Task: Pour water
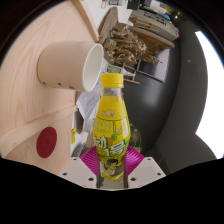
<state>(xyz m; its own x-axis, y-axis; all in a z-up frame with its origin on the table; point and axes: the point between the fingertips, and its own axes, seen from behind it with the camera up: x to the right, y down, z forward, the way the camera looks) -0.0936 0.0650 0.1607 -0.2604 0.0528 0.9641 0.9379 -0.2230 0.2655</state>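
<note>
You are holding the gripper point(112, 172) level and low, its two fingers reaching forward over the pale round wooden table point(40, 60), and they are closing on a yellow drink bottle point(110, 118) from either side. The bottle is standing upright between the pink pads point(96, 158), which are pressing against its lower body just below the green-and-yellow label. Its yellow cap point(113, 78) is sitting in place on the neck. Just beyond the bottle and slightly to its left, a white cup point(70, 66) is lying on its side on the table, its open mouth turning toward the bottle's shoulder. A red round disc point(47, 143) is resting on the tabletop near the left finger. Behind the bottle, a cluttered shelf point(135, 42) of objects is standing against the far side of the room; its contents are too small to tell.
</note>
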